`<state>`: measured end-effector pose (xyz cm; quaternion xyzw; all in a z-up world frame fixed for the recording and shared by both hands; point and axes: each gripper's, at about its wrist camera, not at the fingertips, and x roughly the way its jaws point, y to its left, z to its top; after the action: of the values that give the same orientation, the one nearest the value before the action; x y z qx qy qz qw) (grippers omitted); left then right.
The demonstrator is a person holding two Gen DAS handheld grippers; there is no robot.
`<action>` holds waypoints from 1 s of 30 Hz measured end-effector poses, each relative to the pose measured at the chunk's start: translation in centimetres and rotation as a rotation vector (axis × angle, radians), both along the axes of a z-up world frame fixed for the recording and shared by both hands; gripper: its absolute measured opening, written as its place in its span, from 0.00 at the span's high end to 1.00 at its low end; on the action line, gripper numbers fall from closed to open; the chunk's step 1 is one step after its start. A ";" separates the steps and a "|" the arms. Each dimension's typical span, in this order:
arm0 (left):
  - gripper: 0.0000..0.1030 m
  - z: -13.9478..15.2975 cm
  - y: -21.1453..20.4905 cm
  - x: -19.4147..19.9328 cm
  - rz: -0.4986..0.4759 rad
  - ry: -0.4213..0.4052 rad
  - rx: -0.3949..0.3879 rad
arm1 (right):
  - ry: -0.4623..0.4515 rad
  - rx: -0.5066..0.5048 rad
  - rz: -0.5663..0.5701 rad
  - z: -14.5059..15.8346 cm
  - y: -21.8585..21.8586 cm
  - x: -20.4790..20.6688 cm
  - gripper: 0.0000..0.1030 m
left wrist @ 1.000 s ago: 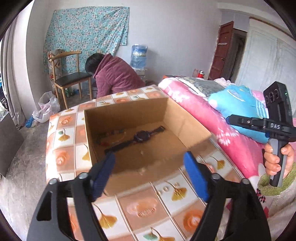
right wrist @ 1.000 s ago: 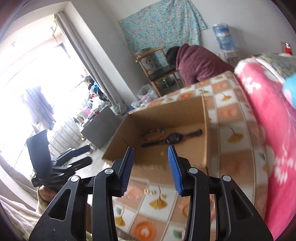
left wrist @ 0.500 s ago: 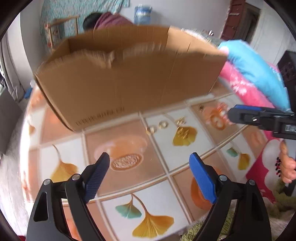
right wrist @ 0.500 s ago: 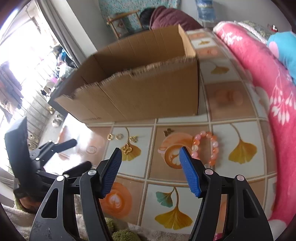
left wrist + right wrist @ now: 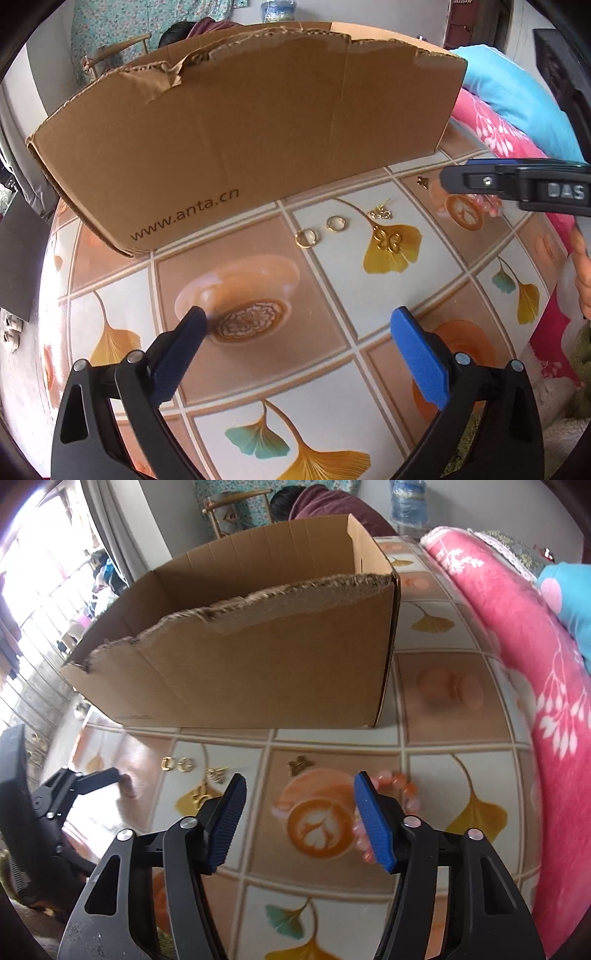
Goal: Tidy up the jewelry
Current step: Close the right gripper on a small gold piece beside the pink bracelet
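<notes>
The cardboard box walls off the far side (tall front); bare tablecloth lies open before it.

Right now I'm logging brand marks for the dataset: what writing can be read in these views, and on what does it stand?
"www.anta.cn": printed on the near wall of the brown cardboard box.
"DAS": on the black body of the right gripper, seen from the left wrist.
The box print is too faint to read from the right wrist.
</notes>
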<state>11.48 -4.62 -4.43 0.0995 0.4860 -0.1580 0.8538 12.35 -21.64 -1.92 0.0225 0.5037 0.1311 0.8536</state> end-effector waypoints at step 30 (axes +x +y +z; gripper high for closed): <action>0.05 -0.2 0.1 -0.3 -0.005 -0.011 -0.004 | 0.005 -0.088 0.177 -2.5 2.8 0.9 0.88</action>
<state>11.13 -4.55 -4.61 0.0997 0.4808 -0.1609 0.8562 13.26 -18.81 -4.39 -0.0592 0.5111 0.1836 0.8376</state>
